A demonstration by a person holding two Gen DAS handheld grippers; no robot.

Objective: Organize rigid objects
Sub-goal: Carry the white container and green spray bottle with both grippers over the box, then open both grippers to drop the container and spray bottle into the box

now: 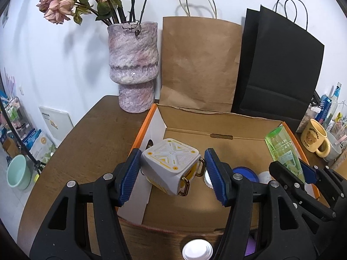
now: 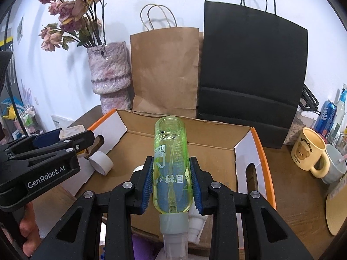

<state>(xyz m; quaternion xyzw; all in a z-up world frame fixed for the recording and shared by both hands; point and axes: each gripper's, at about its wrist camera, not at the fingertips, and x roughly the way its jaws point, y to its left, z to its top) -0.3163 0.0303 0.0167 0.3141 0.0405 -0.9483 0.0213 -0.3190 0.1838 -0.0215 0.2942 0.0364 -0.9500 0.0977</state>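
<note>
My left gripper (image 1: 172,173) is shut on a white-and-yellow cube-shaped gadget (image 1: 171,162) with gold handles, tilted, above the left part of an open cardboard box (image 1: 216,127) with an orange rim. My right gripper (image 2: 171,186) is shut on a clear green spray bottle (image 2: 170,151), base pointing away and grey cap toward the camera, over the middle of the box (image 2: 216,138). In the left wrist view the bottle (image 1: 282,149) and right gripper (image 1: 303,171) appear at the right. The right wrist view has the left gripper (image 2: 65,135) at the left edge.
In the box lie a white roll (image 2: 100,161), a blue lid (image 1: 244,173) and a white cap (image 1: 208,179). Behind it stand a pink vase (image 1: 133,65), a brown bag (image 1: 199,65) and a black bag (image 1: 277,69). A yellow bear mug (image 2: 308,149) sits to the right.
</note>
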